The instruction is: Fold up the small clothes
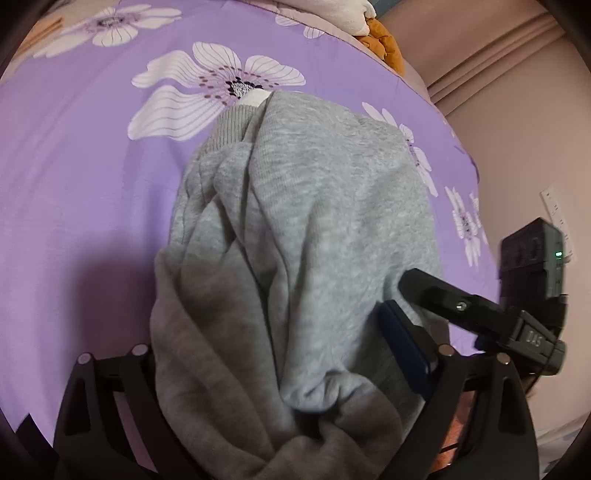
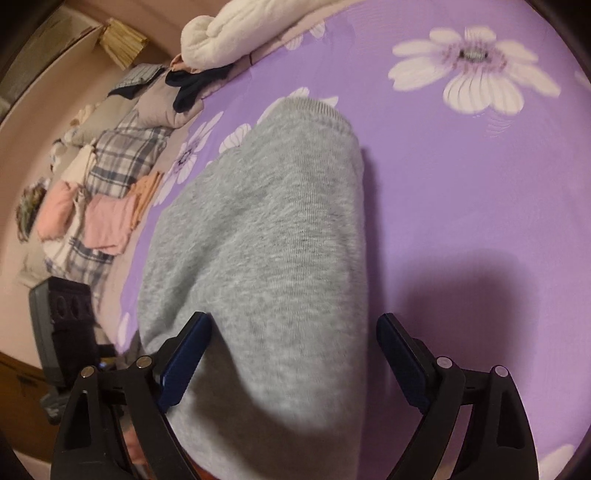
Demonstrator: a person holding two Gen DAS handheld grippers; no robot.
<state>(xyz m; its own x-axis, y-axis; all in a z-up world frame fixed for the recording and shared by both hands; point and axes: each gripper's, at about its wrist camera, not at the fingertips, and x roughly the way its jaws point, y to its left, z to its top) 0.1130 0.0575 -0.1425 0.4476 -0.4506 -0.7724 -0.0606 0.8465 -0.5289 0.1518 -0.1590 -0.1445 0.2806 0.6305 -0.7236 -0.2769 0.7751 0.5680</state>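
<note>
A small grey knit garment [image 1: 303, 229] lies partly folded on the purple flowered bedsheet [image 1: 81, 177], its ribbed hem at the far end. In the left wrist view it bunches over my left gripper [image 1: 288, 354]; the jaws stand wide with cloth draped between them and the left finger is hidden under the fabric. In the right wrist view the grey garment [image 2: 280, 236] lies between the wide-open fingers of my right gripper [image 2: 291, 354], which close on nothing. The right gripper also shows in the left wrist view [image 1: 480, 310], at the garment's right edge.
A row of folded clothes [image 2: 107, 206], pink and plaid, lies along the bed's left edge. A white blanket [image 2: 236, 33] and a dark garment [image 2: 192, 85] lie at the far end. An orange item [image 1: 384, 40] sits at the far bed edge. The pink wall [image 1: 517, 110] is on the right.
</note>
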